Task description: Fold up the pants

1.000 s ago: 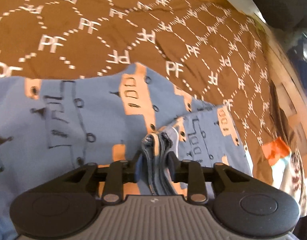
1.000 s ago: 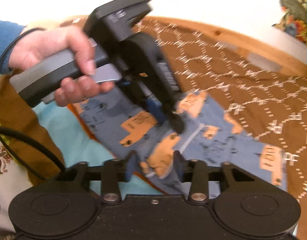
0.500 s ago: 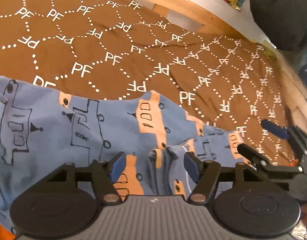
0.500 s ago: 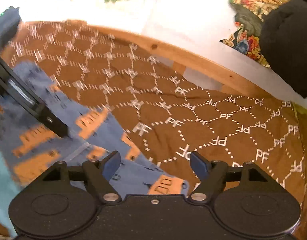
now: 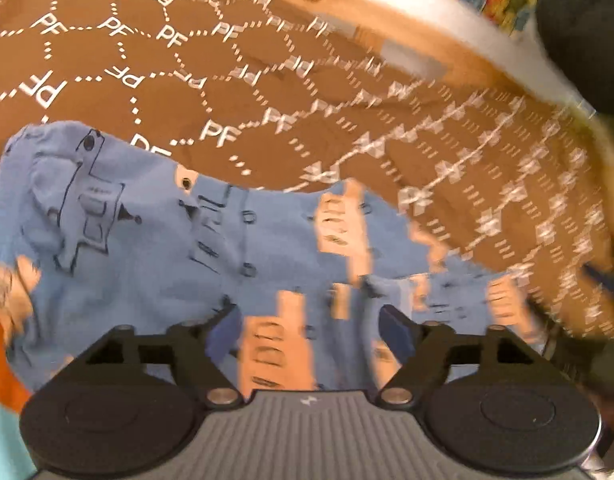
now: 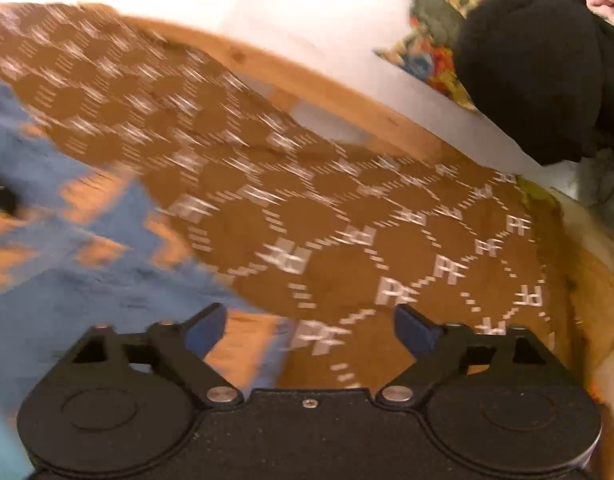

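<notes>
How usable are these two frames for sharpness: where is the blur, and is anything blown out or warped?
Left wrist view: the pants are fairly sharp on the left, but smeared toward the right along with the brown cover; the open left gripper stays crisp. Right wrist view: heavy motion streaks across cover and pants, the white wall is blown out, and the wooden frame bows from the fisheye lens.

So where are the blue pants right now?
The pants lie on the brown blanket, filling the left camera's lower half, right ahead of the open left gripper.
</notes>
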`<state>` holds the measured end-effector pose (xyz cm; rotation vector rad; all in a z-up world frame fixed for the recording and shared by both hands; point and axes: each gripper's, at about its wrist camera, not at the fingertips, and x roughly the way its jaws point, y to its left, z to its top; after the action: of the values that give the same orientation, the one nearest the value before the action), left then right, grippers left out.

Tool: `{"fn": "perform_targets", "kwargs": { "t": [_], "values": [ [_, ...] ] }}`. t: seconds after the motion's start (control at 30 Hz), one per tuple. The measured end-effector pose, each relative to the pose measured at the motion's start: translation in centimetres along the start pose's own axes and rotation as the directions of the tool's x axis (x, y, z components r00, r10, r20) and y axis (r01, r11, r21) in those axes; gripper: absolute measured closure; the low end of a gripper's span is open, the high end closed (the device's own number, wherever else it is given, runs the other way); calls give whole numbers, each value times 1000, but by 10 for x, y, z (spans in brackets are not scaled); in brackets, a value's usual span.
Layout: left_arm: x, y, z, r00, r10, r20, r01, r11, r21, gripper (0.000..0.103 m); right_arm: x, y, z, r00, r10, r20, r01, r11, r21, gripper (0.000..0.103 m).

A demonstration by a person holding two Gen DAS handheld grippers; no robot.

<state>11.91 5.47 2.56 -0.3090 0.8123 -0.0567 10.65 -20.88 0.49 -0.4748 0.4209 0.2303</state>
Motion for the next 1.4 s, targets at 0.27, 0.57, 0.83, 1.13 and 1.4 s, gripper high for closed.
{"fn": "perform_targets", "kwargs": {
  "t": [0.27,0.57,0.83,1.13,1.4],
  "values": [
    [-3,-13,-49,996,88,18,-90,984,153,17,-26,25,-41,999,-5,-45,2,999,-51,6],
    [-71,47,-51,962,188,197,-183,982,-46,26,-50,42,-3,965,250,74,-256,964,77,5],
    [-77,110,-25,927,297,228,-239,939,-247,43,-34,83,25,933,358,25,-359,931,64,23],
    [-51,110,-16,893,372,252,-351,928,-128,90,-21,92,15,929,370,-7,-367,923,117,19],
    [-42,99,-20,869,384,313,-378,922,-81,50,-29,81,14,946,322,22,-323,938,124,18]
  ]
}}
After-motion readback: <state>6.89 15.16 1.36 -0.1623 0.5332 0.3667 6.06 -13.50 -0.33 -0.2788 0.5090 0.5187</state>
